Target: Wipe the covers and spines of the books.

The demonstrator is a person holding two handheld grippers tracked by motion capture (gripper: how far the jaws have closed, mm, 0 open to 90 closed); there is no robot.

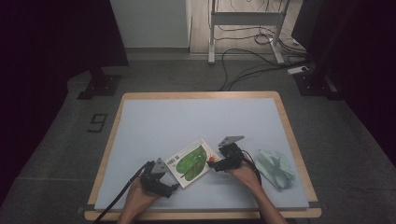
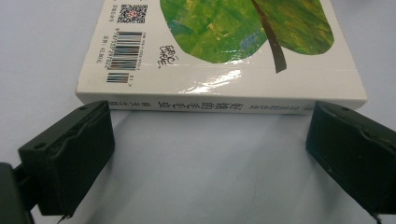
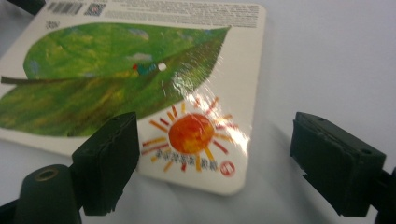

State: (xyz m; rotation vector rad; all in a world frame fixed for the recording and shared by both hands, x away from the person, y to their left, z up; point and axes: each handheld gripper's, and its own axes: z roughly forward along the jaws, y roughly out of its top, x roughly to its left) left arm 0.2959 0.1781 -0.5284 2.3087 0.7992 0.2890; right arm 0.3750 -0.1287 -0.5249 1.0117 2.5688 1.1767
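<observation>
A white board book (image 1: 191, 161) with a big green leaf and a red sun on its cover lies flat on the pale blue mat. Its spine (image 2: 219, 103) faces my left gripper (image 2: 208, 154), whose jaws stand open just short of it with bare mat between them. My left gripper (image 1: 172, 186) sits at the book's near left corner. My right gripper (image 3: 212, 163) is open at the sun corner of the book (image 3: 140, 79), one jaw over the cover, the other over the mat. In the high view the right gripper (image 1: 215, 165) is at the book's right corner.
A crumpled pale green cloth (image 1: 275, 168) lies on the mat (image 1: 196, 121) just right of my right hand. The wooden table edge (image 1: 205, 213) runs along the front. Cables and stand legs are on the floor beyond the table.
</observation>
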